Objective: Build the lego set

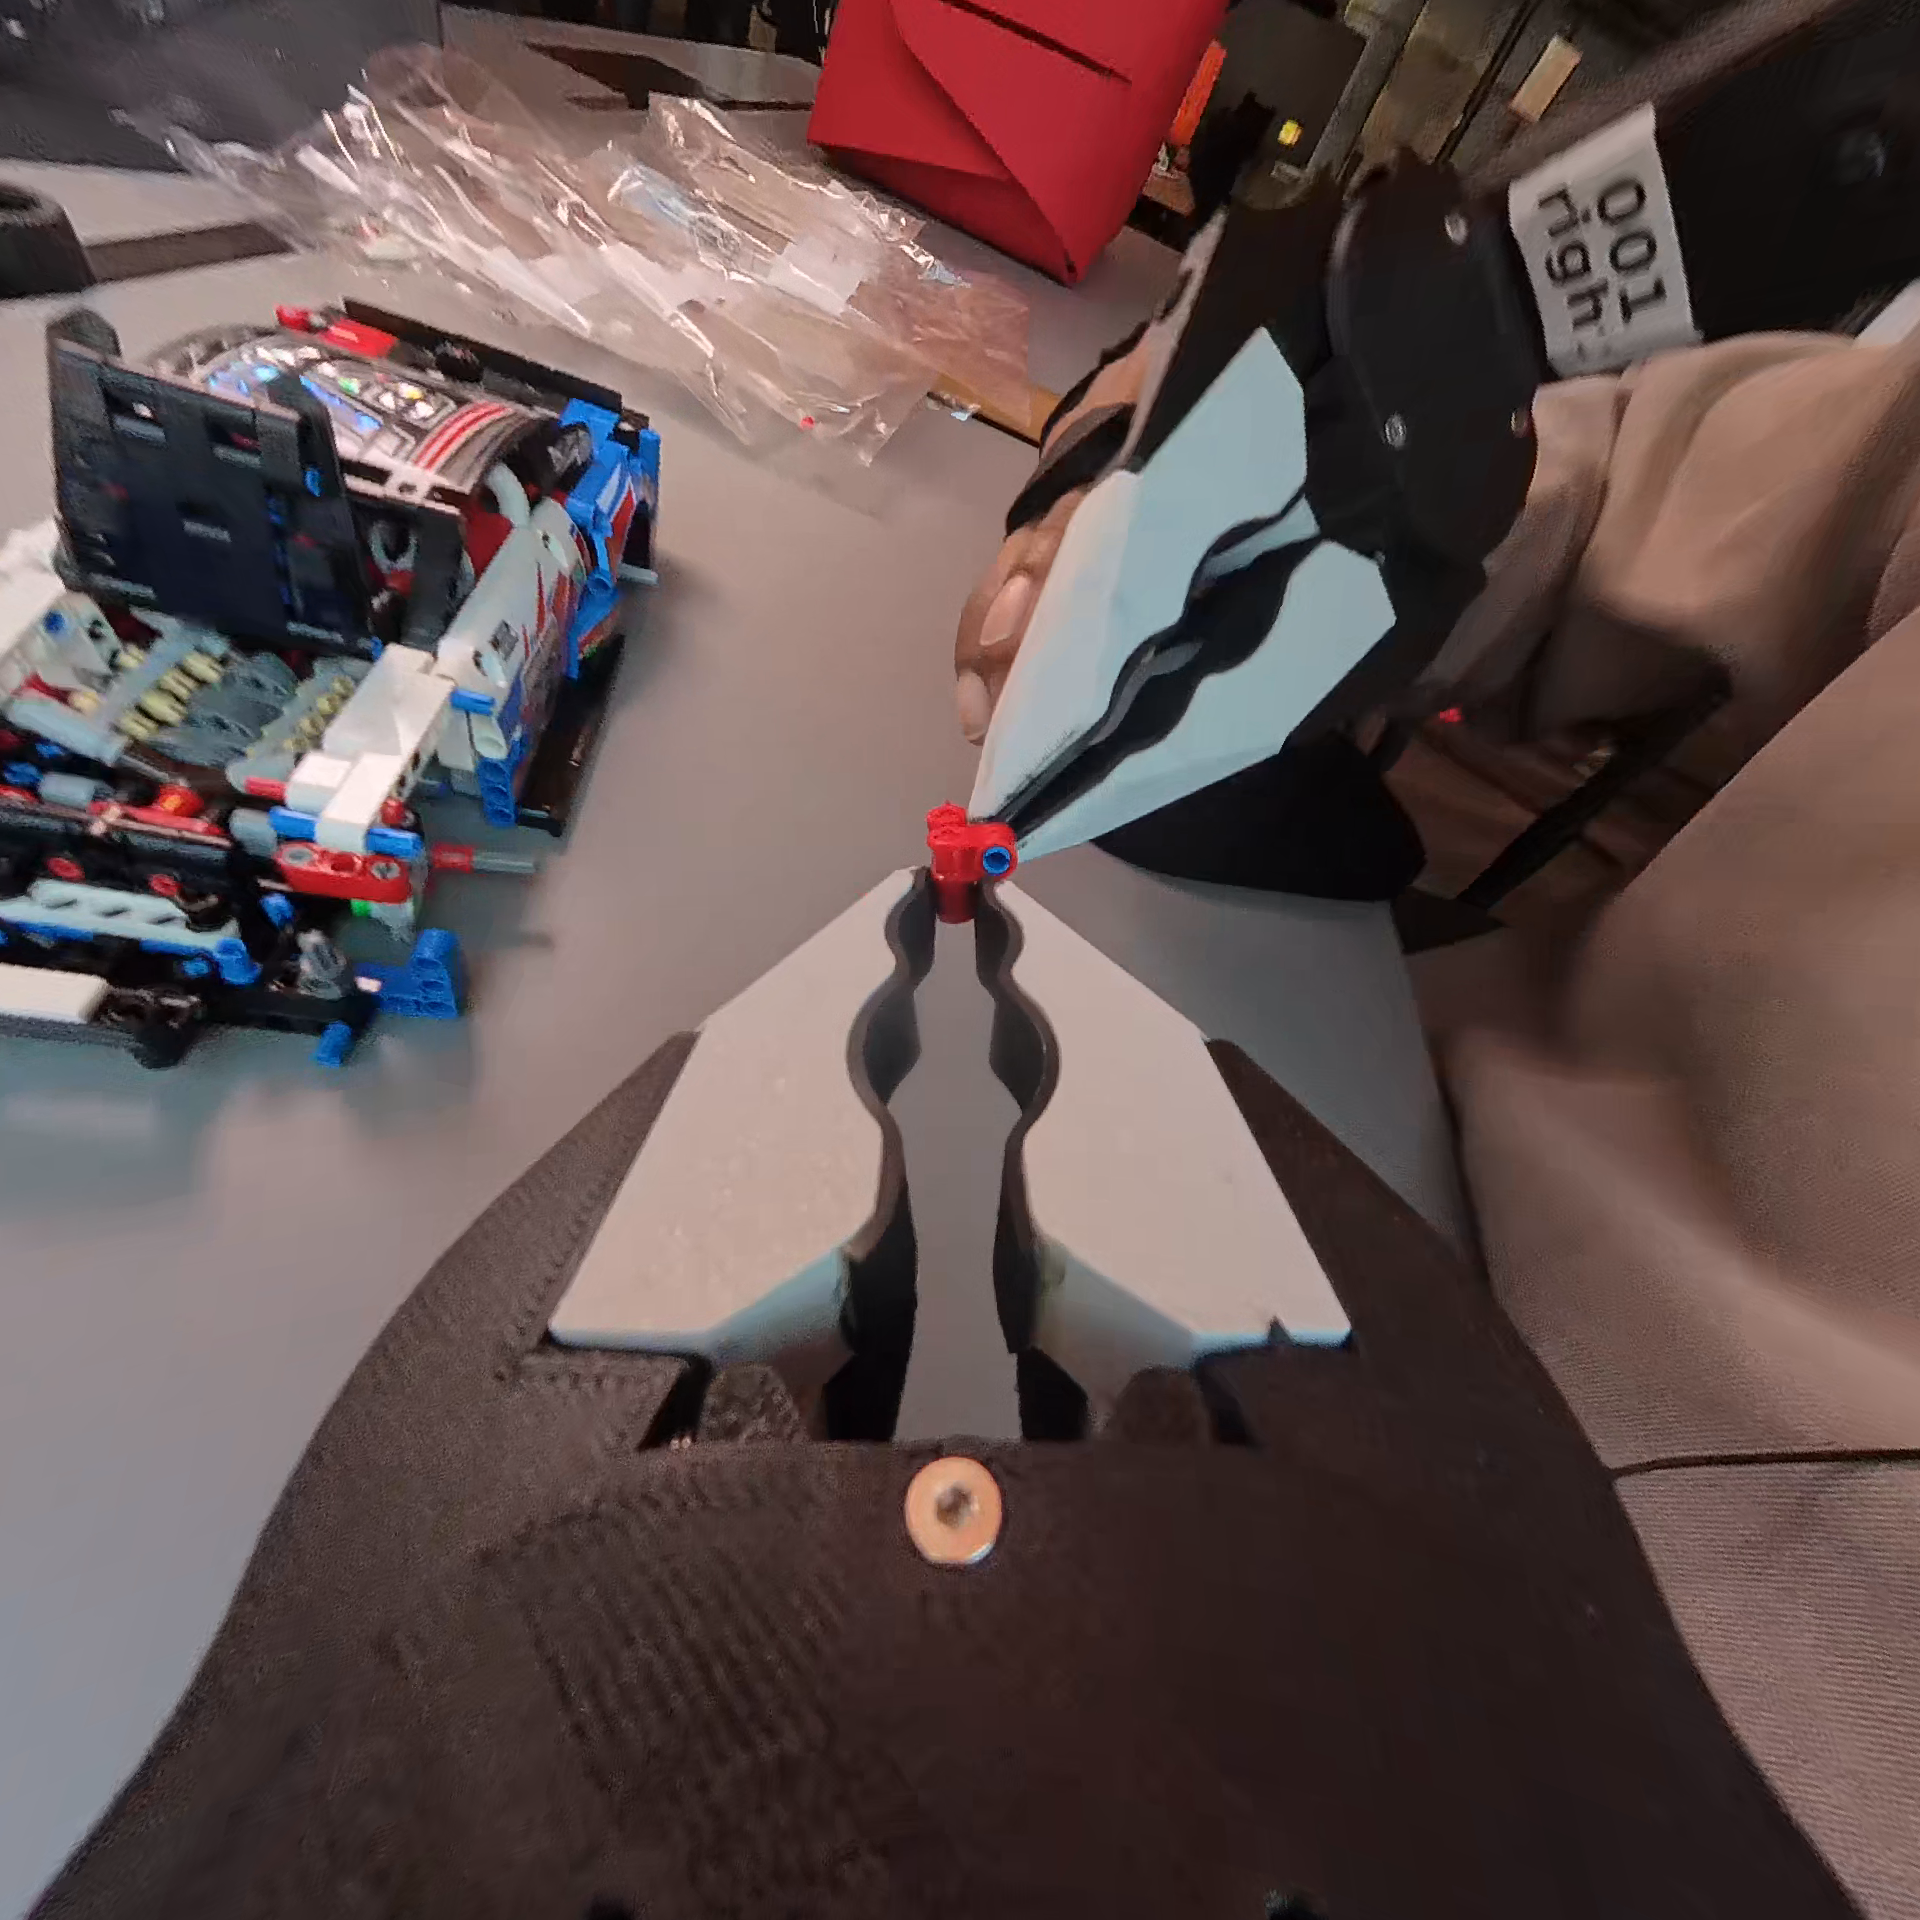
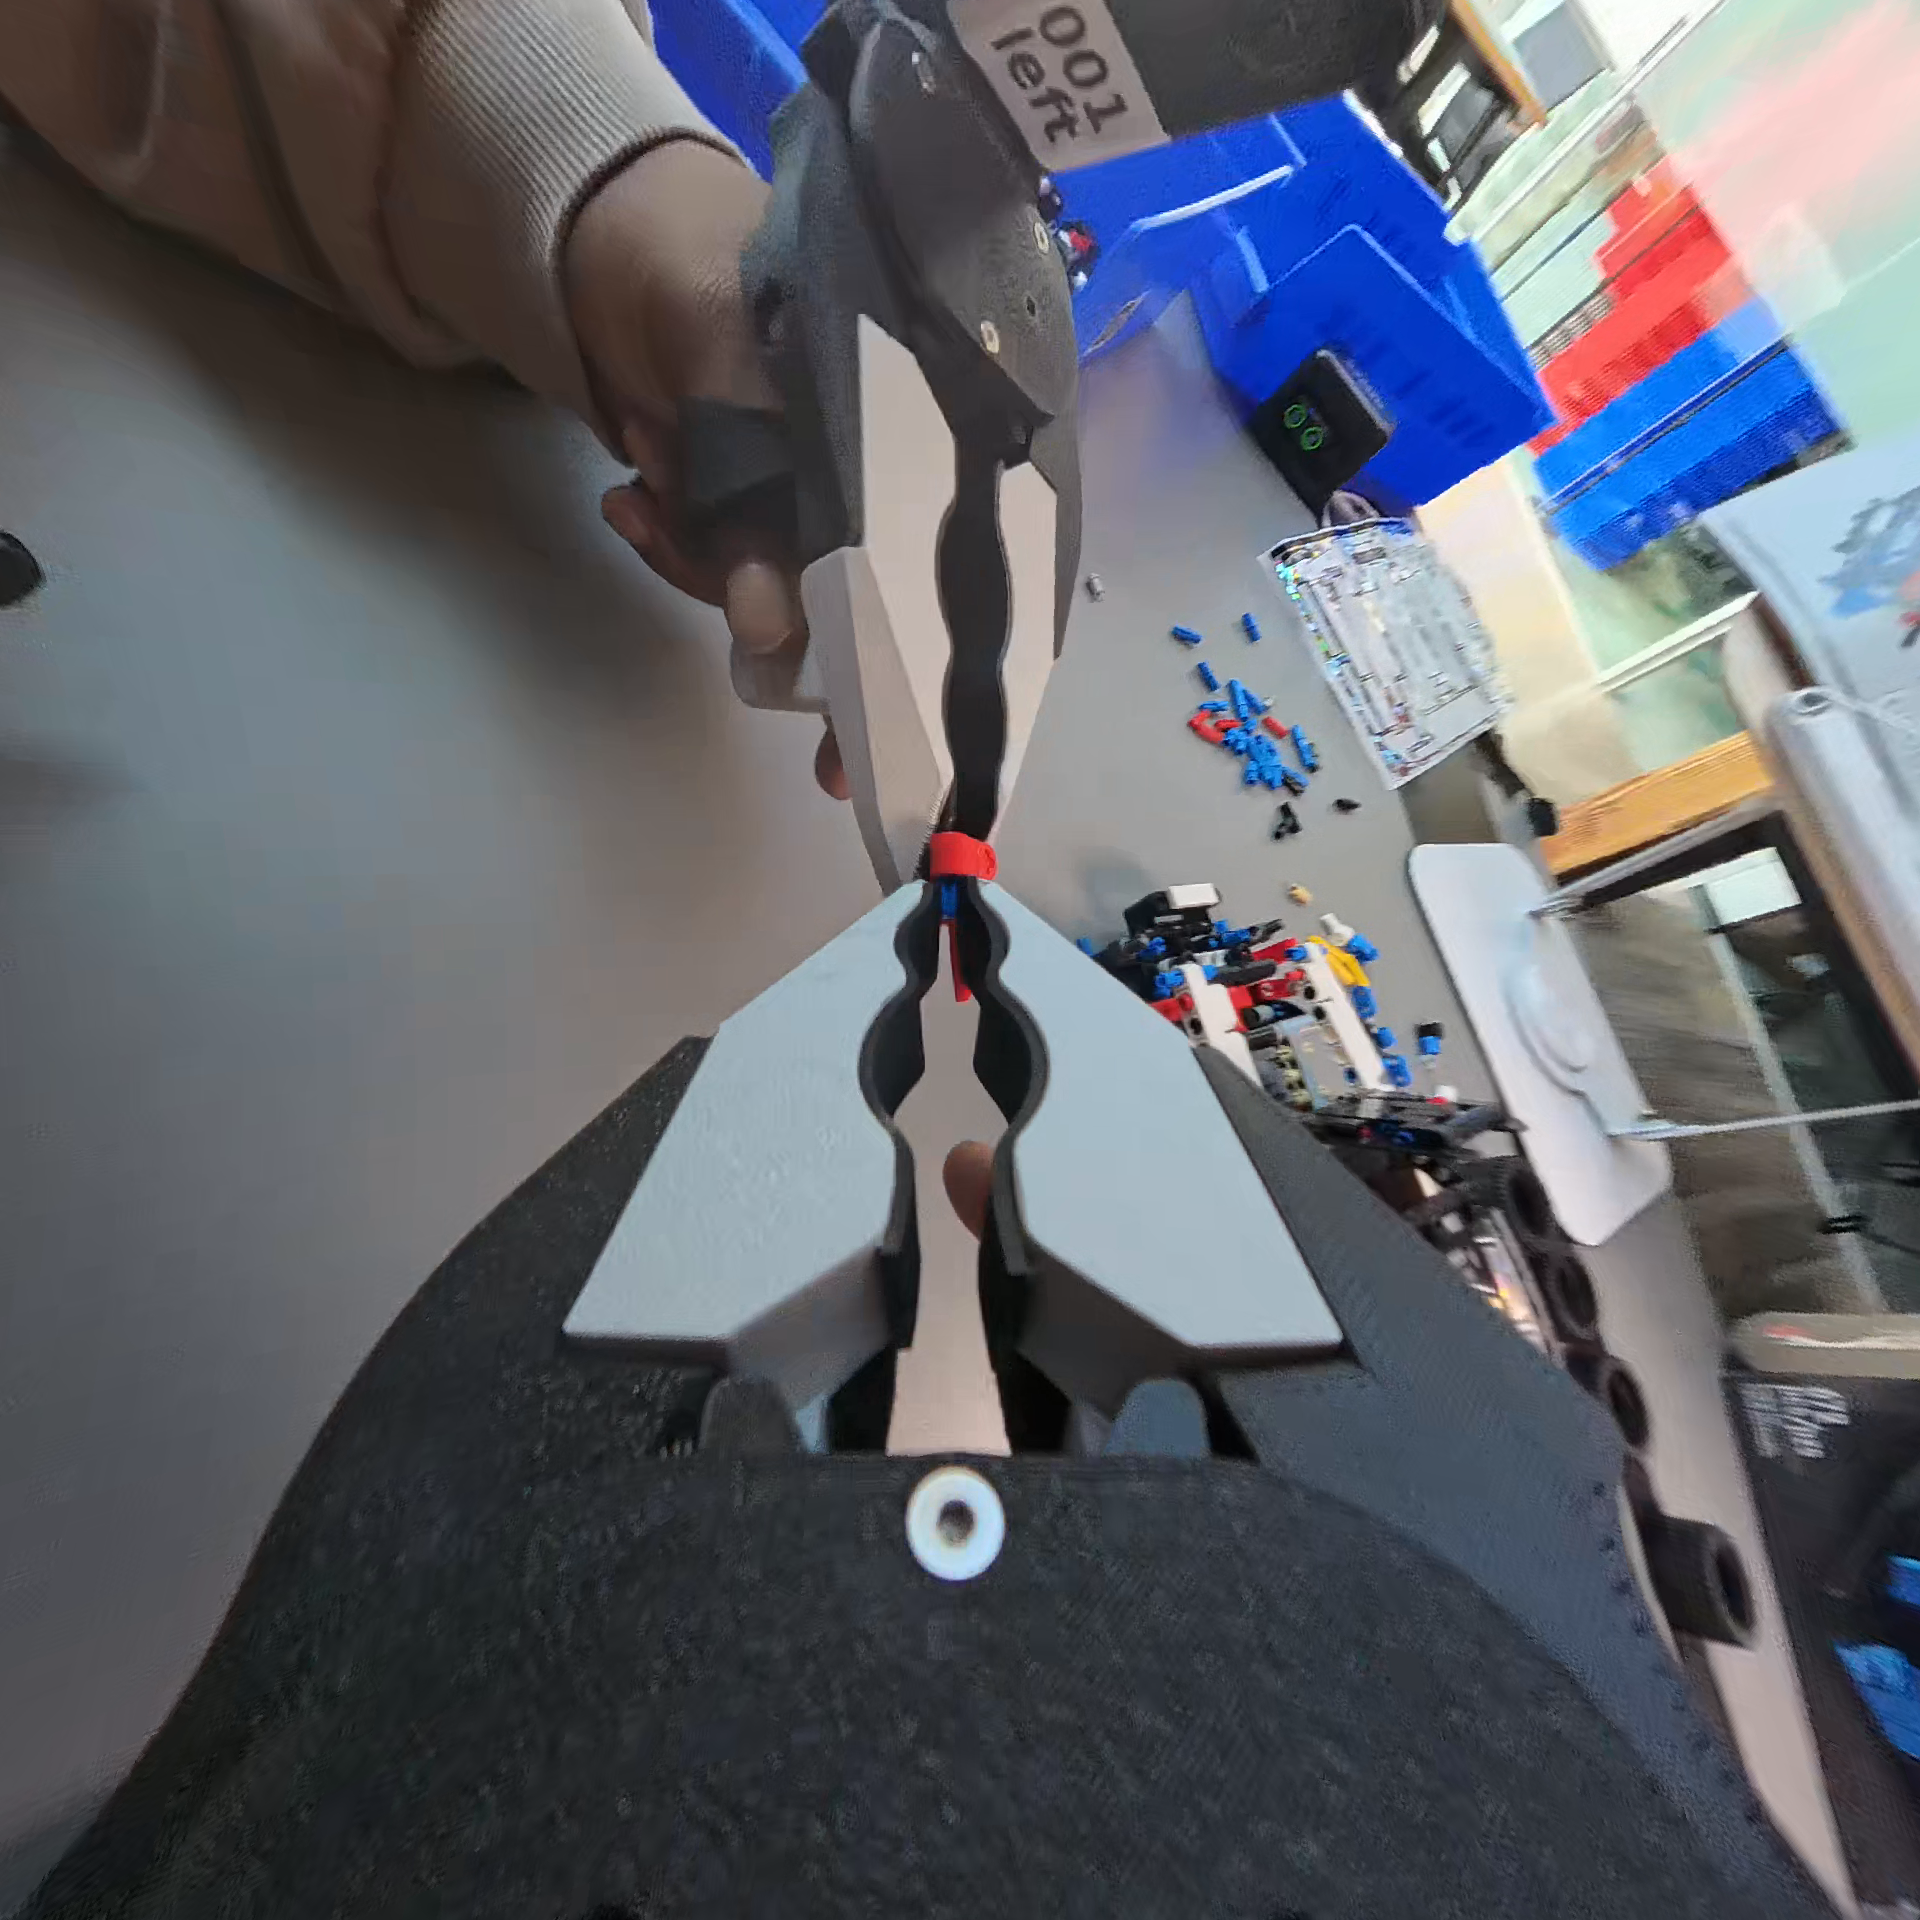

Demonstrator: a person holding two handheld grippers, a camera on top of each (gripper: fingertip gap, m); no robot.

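Nearest the camera, the left tool (image 1: 954,902) is closed on a red connector (image 1: 951,847), upright at 12 o'clock; the right tool (image 2: 951,914) pinches a blue pin (image 1: 995,858) entering sideways from 2 o'clock.

Writing on four things; none is copied out here.
A white label (image 1: 1600,244) with dark print sits on the body of the right gripper (image 1: 1016,840), and a like label (image 2: 1070,88) on the left gripper (image 2: 951,831). A printed sheet (image 2: 1387,655) lies on the table (image 2: 1122,727), its print too small to read. A black box (image 2: 1320,421) shows green glowing marks, blurred.
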